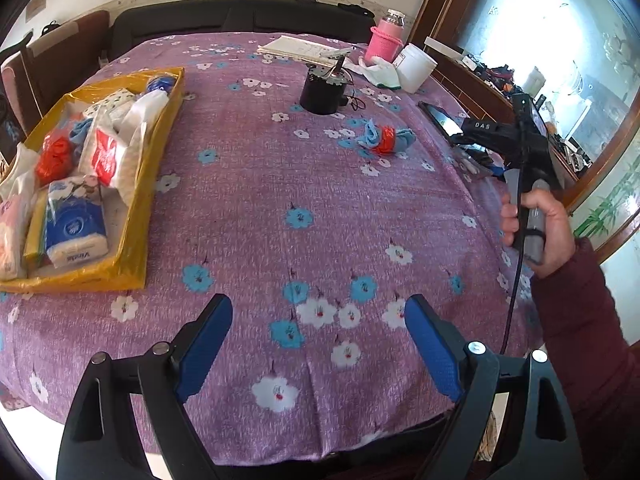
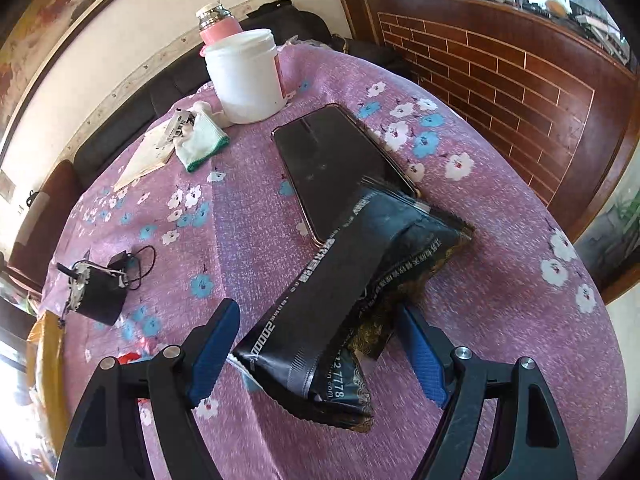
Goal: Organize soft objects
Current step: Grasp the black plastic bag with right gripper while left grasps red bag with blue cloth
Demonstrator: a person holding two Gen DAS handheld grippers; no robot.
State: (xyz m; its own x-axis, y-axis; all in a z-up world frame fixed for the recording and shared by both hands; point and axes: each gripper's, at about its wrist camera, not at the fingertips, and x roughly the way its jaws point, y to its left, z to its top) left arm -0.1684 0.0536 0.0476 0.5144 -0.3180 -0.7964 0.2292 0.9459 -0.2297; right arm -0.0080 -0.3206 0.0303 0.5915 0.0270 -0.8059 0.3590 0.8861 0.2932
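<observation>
Glossy black pouch between textured blue pads

The right hand-held gripper (image 2: 318,354) gapes wide around a crinkled foil pouch (image 2: 344,304) on the floral woven counter (image 1: 320,208); the left hand-held gripper (image 1: 318,346) hangs wide, empty.

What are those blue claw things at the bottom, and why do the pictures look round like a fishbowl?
Those claws are tools a person holds, one in each hand. Each has a tiny wide-eyed camera that bends the picture round. One picture looks out from the left hand-held gripper; it is open over the purple flowered tablecloth and holds nothing. You can even see the person's hand gripping the other tool. The other picture looks out from the right hand-held gripper, open around a black packet but not squeezing it. That packet lies partly on a phone. There is also a yellow tray full of tissue packs, and a blue and red bundle waiting.
</observation>
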